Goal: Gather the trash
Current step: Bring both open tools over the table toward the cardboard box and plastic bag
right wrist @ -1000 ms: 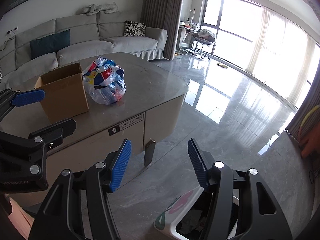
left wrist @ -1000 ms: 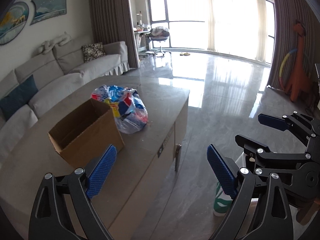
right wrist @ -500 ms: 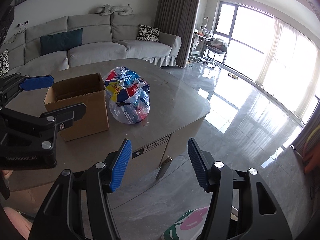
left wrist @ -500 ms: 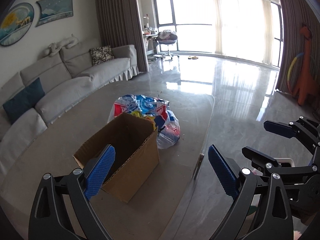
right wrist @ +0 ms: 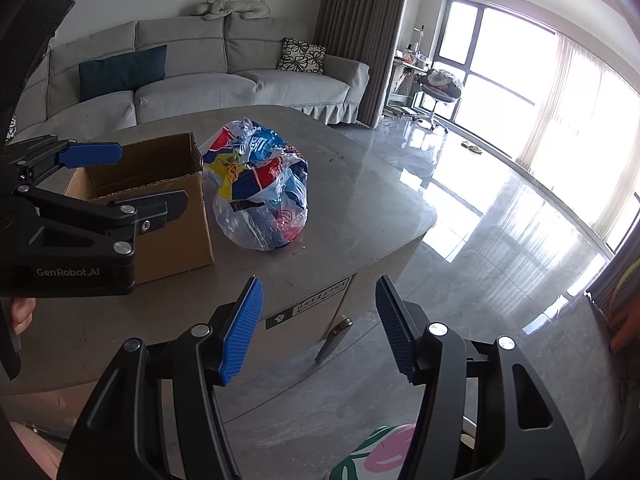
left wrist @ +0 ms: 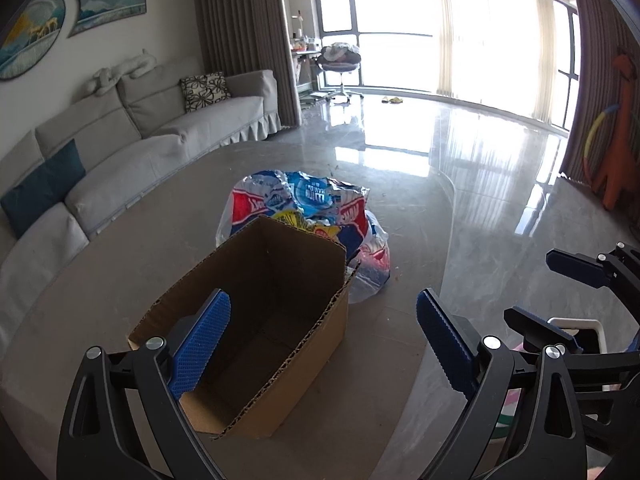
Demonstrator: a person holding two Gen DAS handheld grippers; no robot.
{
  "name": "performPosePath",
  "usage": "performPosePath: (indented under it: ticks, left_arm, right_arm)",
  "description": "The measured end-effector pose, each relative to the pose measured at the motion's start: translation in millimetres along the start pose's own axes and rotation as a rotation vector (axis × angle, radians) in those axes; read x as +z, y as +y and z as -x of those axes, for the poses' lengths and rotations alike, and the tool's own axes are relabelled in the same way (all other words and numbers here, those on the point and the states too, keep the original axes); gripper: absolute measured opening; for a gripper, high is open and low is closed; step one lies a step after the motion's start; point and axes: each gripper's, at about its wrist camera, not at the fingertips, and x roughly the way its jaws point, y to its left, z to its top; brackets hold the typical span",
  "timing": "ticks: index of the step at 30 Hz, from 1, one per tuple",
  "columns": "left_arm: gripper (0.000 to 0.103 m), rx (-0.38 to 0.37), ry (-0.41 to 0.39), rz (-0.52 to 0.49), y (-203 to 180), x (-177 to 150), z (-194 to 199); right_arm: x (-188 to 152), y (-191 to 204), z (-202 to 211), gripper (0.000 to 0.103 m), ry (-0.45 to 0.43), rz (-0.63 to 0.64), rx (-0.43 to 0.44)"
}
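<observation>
Both grippers have swung in over the worktop since a second ago, so the clear plastic bag stuffed with bright red, blue and yellow wrappers now sits straight ahead instead of off to one side. That bag rests near the middle of the grey stone worktop, touching the far end of the open brown cardboard box, which looks empty. Judging by its crumpled film, the bag should be light, soft and slippery; the gathered, bunched top looks like the best place to pinch, since the rounded belly would likely slide or tear. The left gripper hangs above the box with its blue ribbed fingers spread and nothing between them. The right gripper hovers off the worktop's near edge, fingers likewise apart and empty.
</observation>
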Motion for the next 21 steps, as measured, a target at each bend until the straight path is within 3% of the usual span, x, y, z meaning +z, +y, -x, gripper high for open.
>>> performPosePath:
  ticks: [12,18,20,21]
  left_arm:
    - [0.094,0.001,0.102,-0.004,1.7,-11.7,-45.4]
    - [0.094,0.018,0.104,0.016,4.5,-11.7,-52.4]
    - [0.091,0.023,0.106,0.018,4.1,-12.2,-52.0]
    - [0.083,0.026,0.104,0.017,3.7,-12.6,-51.8]
  right_arm:
    - [-0.1,3.6,-19.7,0.059,0.017,-0.002,0.021]
    - [-1.4,4.9,-23.3,0.059,0.021,0.001,0.021]
    - [-2.3,4.5,-25.4,0.059,0.023,0.001,0.024]
    - [-2.4,4.5,-26.1,0.059,0.022,0.001,0.025]
